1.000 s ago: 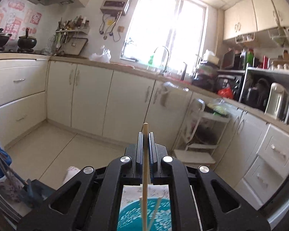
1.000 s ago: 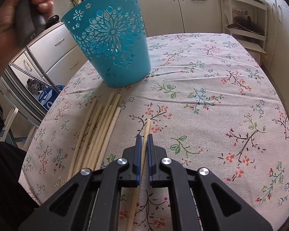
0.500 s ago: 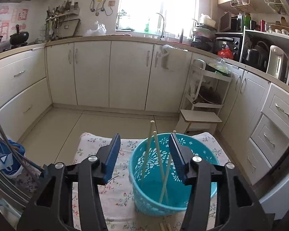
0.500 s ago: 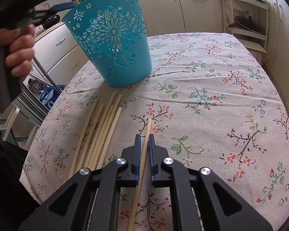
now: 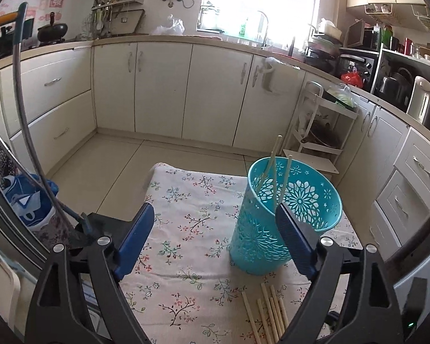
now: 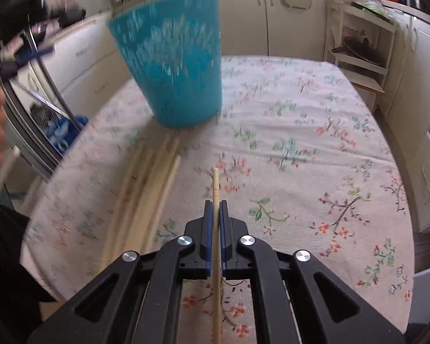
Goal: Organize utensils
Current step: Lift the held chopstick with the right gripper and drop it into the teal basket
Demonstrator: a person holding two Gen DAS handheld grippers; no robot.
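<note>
A teal cut-out holder [image 5: 283, 218] stands on the floral tablecloth [image 5: 192, 229] with a few chopsticks [image 5: 273, 154] leaning inside it. My left gripper [image 5: 212, 229] is open and empty, to the left of and in front of the holder. Loose chopsticks [image 5: 268, 309] lie in front of the holder. In the right wrist view the holder [image 6: 172, 68] is blurred, and several chopsticks [image 6: 146, 189] lie in a bundle on the cloth. My right gripper [image 6: 215, 209] is shut on one chopstick [image 6: 216, 189] lifted off the cloth.
Cream kitchen cabinets [image 5: 163, 86] line the walls. A white rack [image 5: 321, 132] stands behind the table. A blue bag [image 5: 25, 197] lies on the floor at the left. The table edge [image 6: 410, 200] curves at the right.
My left gripper opened and let its chopstick fall into the holder, then drew back and to the left. My right gripper closed on a chopstick and lifted it off the cloth.
</note>
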